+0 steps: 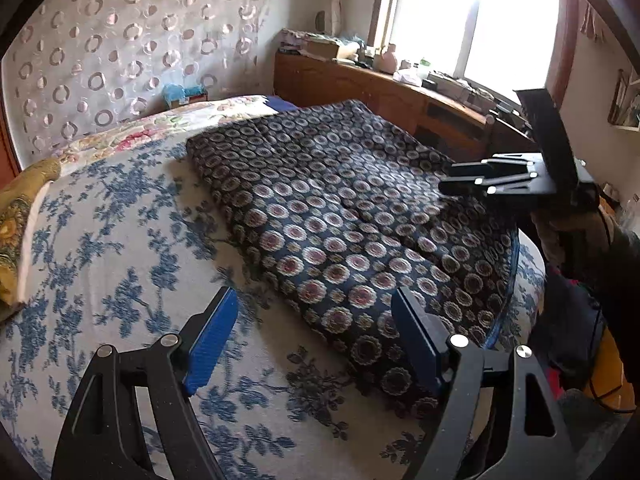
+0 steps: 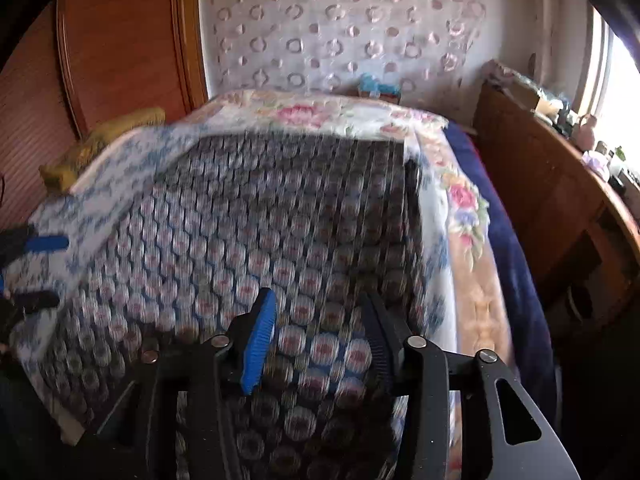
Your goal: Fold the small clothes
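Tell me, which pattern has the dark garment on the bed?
Round floral medallions on dark navy garment; it shows best in the left wrist view.

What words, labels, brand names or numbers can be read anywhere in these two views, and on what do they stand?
None can be read.
Dark patterned garment: rings and flowers only, no lettering.
Bedspread: blue floral print, no text.
Wall covering: circles only.
Boxes and bottles on the wooden sideboard: too small and washed out by the window to read.
Right wrist view: blurred.
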Tool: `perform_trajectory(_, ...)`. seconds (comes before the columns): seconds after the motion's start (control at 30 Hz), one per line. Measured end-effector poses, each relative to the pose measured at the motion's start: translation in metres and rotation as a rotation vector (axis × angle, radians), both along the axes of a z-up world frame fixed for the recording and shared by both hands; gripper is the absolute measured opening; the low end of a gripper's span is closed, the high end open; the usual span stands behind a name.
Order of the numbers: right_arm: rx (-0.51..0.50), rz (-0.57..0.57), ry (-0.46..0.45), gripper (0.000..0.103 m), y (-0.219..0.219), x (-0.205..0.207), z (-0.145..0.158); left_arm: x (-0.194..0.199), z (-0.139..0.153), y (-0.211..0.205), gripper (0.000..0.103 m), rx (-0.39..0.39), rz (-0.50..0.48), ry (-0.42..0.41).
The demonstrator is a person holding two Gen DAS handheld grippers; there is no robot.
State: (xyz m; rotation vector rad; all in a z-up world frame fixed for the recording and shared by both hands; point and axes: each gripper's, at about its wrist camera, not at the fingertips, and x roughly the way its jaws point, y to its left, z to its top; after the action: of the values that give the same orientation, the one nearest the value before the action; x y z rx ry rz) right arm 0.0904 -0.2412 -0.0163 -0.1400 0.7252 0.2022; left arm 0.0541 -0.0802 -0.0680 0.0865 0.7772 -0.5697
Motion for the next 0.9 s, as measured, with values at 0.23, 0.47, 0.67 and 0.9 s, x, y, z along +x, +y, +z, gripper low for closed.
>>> perform_trajectory(0.23, -0.047, -0.022, 0.019, 0.048, -0.003, -0.02, -0.012, -0.009, -0.008, -0.014, 0.08, 0.039, -0.033, 0.02)
perform_trajectory(0.47, -0.038, -0.046, -0.008, 0.053, -0.005, -0.05, -0.004, -0.025, -0.017, -0.014, 0.07, 0.032, -0.067, 0.067)
perform_trajectory(0.67, 0.01, -0.024, -0.017, 0.066, 0.009, -0.068, -0.013, -0.037, -0.018, -0.015, 0.051, 0.025, -0.086, 0.078)
perform_trajectory(0.9, 0.012, 0.022, -0.019, 0.066, 0.02, -0.087, -0.013, -0.046, -0.016, -0.015, 0.038, 0.007, -0.135, 0.109)
